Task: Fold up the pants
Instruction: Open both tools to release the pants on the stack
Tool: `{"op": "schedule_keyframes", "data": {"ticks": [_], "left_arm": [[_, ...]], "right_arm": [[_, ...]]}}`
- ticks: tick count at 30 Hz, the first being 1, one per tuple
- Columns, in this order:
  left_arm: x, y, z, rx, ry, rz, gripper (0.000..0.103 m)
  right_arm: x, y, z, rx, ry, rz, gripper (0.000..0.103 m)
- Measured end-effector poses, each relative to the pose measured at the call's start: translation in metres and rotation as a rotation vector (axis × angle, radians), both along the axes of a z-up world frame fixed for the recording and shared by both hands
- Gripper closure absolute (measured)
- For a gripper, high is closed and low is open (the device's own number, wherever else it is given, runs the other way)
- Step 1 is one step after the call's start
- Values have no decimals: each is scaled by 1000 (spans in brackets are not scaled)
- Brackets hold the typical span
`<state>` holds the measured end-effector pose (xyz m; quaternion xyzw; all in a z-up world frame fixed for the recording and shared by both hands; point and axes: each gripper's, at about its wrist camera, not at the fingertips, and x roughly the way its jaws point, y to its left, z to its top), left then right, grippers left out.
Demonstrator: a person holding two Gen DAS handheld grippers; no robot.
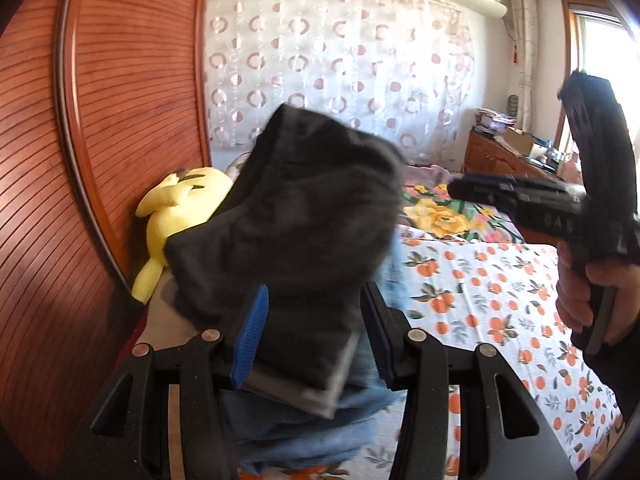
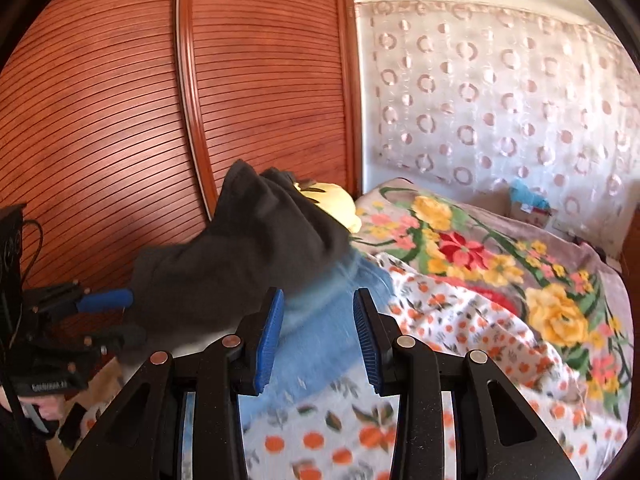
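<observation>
Dark grey pants (image 1: pixel 304 216) are bunched up and blurred, off the bed, right in front of my left gripper (image 1: pixel 314 336). Its blue-padded jaws stand apart with the cloth between them, without clear contact. The pants also show in the right wrist view (image 2: pixel 248 256), with my left gripper (image 2: pixel 108 316) at their left edge. My right gripper (image 2: pixel 318 340) is open and empty above the bed; it also shows in the left wrist view (image 1: pixel 452 188). Folded blue jeans (image 2: pixel 320 328) lie under the grey pants.
The bed has an orange-print sheet (image 1: pixel 500 300) and a floral blanket (image 2: pixel 500 264). A yellow plush toy (image 1: pixel 176 216) lies by the ribbed wooden wardrobe (image 2: pixel 120 100). A lace curtain (image 2: pixel 500 100) hangs behind; a cluttered wooden dresser (image 1: pixel 508 156) stands far right.
</observation>
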<state>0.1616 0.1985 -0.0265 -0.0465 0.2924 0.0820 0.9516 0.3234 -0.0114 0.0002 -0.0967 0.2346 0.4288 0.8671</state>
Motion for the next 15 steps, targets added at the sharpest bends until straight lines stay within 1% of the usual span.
{"op": "schedule_keyframes", "data": {"ticks": [5,12,13,14,15], "left_arm": [[-1,-35,4,19,-12,-61,54],[4,-84,0,-1,-11,-173,54],[4,-90,-1,-5,-9,-187,51],[5,-97,-2,-11,-8,-202,43],[5,-103,-3,-14,-10,-213,39]], "right_arm": [[-30,-43,-6,-10,-2,-92,65],[-77,-95,-8,-8,8,-211,65],[-83,-100,-8,-9,8,-226,65],[-89,-105,-7,-11,8,-242,65],[-93,-109,-7,-13,8,-254,65]]}}
